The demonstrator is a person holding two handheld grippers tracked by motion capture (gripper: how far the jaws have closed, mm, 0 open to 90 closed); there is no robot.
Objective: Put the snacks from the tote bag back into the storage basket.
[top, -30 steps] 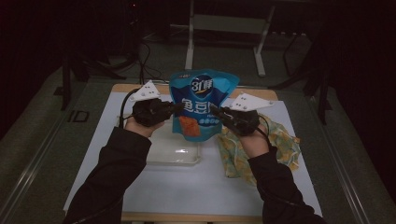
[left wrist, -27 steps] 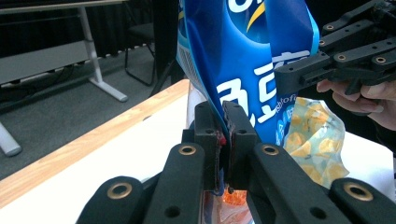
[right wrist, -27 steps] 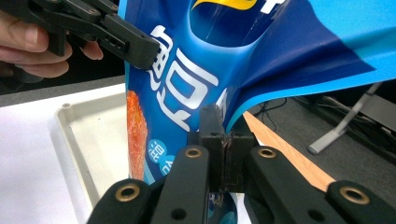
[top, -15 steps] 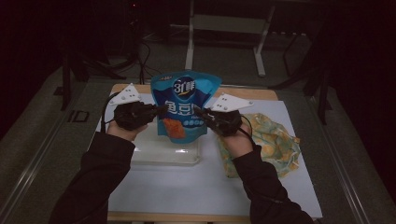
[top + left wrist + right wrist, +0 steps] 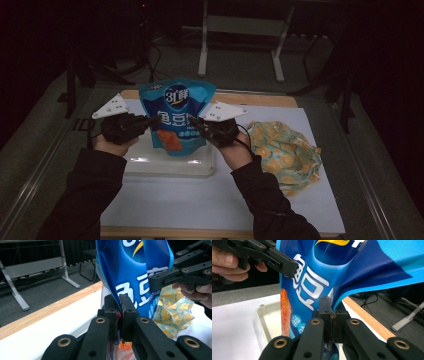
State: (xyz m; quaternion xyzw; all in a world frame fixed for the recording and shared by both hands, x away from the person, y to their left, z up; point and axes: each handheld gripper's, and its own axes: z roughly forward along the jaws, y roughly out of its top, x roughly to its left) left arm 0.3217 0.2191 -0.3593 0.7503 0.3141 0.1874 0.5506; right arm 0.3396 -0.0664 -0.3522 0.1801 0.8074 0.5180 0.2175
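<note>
In the high view a blue bag (image 5: 176,120) is held upright between the two grippers, above a clear tray (image 5: 150,162) that rests on the white sheet of the table (image 5: 200,200); the left gripper (image 5: 152,120) pinches the bag's left edge and the right gripper (image 5: 192,121) pinches its right edge, each with a grey plate on top; the person's dark sleeves come in from the bottom; a yellow patterned cloth (image 5: 282,150) lies on the sheet to the right of the tray, apart from it; a wooden strip runs along the table's far edge. In the left gripper view the left gripper (image 5: 120,305) has its jaws pressed together on the bag's (image 5: 130,270) side seam, the bag rising tall above them; the right gripper (image 5: 160,281) meets the bag's other edge at the upper right, with a hand (image 5: 197,291) behind it; the cloth (image 5: 172,312) lies below it on the white sheet. In the right gripper view the right gripper (image 5: 332,310) is clamped on the bag's (image 5: 332,270) edge, the film creased just above the jaws; the left gripper (image 5: 287,266) grips the far edge at the upper left, fingers (image 5: 227,263) wrapped round it; the tray's (image 5: 268,320) pale rim shows below the bag, and the wooden strip runs at the right.
</note>
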